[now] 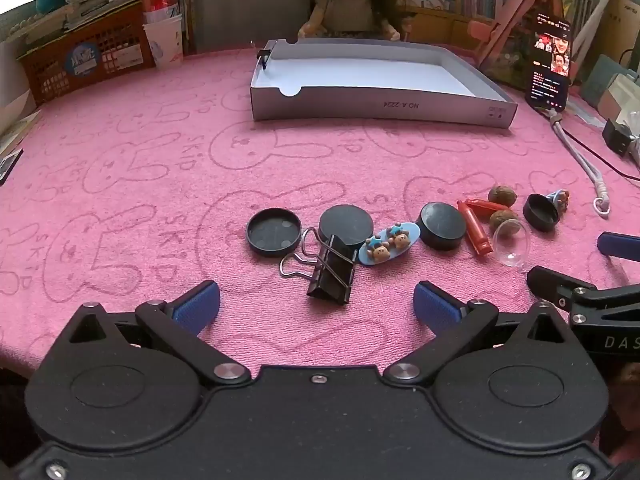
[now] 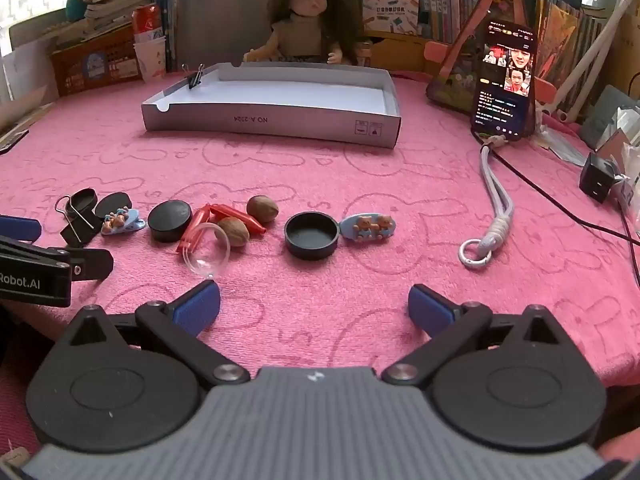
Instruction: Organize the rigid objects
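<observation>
Left wrist view: binder clip (image 1: 330,270) at lower centre, just ahead of left gripper (image 1: 317,300), jaws apart, empty
Handling: stiff, light; grip black body
Right gripper (image 2: 314,304): jaws apart, empty
Tray (image 1: 380,106): upper centre

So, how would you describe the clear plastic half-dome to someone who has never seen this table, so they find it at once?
Start from the shallow grey cardboard box on the pink towel and come forward to the row of small items. Near the middle of the row, the clear plastic half-dome leans against a brown walnut and a red plastic whistle. It is the only see-through thing there.
</observation>
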Demonstrator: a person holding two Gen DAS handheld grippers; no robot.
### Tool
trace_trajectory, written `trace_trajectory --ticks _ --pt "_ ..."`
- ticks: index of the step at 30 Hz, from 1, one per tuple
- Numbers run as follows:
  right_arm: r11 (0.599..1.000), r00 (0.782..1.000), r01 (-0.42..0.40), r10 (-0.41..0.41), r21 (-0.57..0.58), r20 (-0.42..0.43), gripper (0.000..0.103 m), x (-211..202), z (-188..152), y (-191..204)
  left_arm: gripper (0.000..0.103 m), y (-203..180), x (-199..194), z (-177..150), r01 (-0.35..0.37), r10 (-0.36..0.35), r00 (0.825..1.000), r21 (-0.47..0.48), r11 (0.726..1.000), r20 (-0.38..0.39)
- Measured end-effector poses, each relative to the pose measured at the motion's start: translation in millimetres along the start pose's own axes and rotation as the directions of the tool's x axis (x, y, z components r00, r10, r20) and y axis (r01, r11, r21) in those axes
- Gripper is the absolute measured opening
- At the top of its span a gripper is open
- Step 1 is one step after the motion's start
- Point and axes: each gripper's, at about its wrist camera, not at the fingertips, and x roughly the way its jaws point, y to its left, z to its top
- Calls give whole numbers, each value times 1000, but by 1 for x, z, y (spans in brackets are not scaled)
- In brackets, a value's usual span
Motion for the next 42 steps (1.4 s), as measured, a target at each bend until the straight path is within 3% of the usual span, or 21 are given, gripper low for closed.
trace_trajectory --ticks 42 --pt "1000 1000 2 -2 17 -6 103 0 0 0 103 0 3 -3 5 -5 1000 3 1000 -14"
